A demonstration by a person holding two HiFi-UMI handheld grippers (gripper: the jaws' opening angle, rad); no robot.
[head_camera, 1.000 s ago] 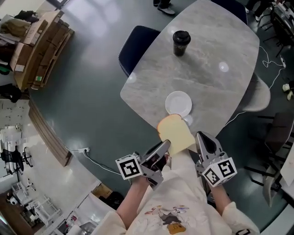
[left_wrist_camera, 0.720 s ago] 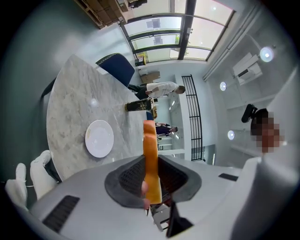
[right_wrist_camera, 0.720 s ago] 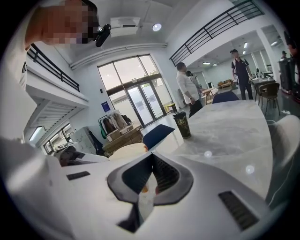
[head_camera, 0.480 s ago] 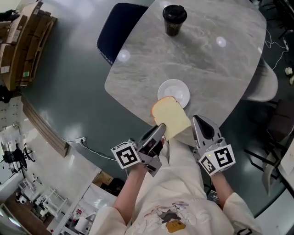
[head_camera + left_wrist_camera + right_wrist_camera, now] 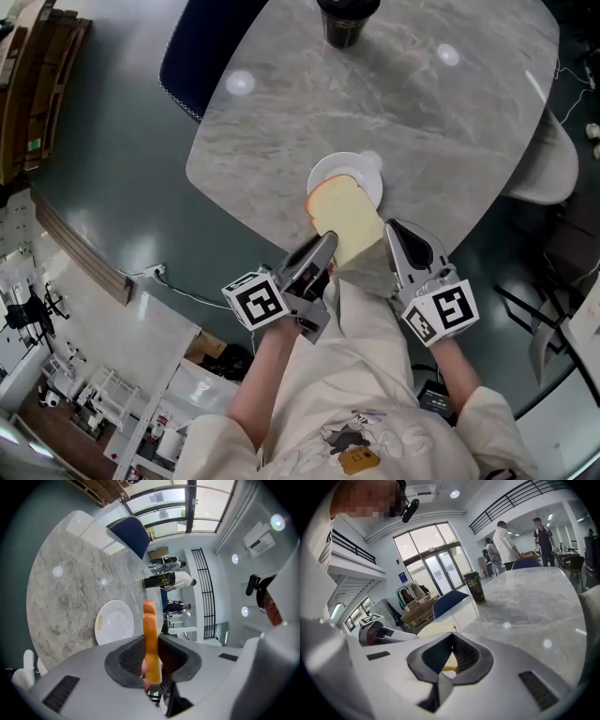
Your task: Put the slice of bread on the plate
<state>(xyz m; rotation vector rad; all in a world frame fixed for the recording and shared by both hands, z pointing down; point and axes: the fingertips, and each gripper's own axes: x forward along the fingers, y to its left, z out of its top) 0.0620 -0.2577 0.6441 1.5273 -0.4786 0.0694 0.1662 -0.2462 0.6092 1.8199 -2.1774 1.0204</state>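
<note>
A slice of bread [image 5: 345, 220] with a tan crust is held out over the near edge of the marble table [image 5: 441, 122]. My left gripper [image 5: 323, 253] is shut on its near corner. The far end of the slice overlaps the small white plate [image 5: 349, 171] in the head view. In the left gripper view the bread [image 5: 150, 630] stands edge-on between the jaws, with the plate [image 5: 114, 623] beyond and to the left. My right gripper [image 5: 401, 236] is just right of the bread, jaws together and holding nothing. Through its camera my right gripper [image 5: 452, 641] shows the bread [image 5: 436, 629] behind its jaws.
A black coffee cup [image 5: 339, 21] stands at the table's far side, also in the right gripper view as the cup [image 5: 475, 588]. A blue chair [image 5: 202, 52] sits at the table's left and a white chair [image 5: 553, 159] at its right. People stand in the background.
Both grippers and the bread have moved forward towards the table. The slice's far end now overlaps the plate. The left gripper's hold is unchanged.
</note>
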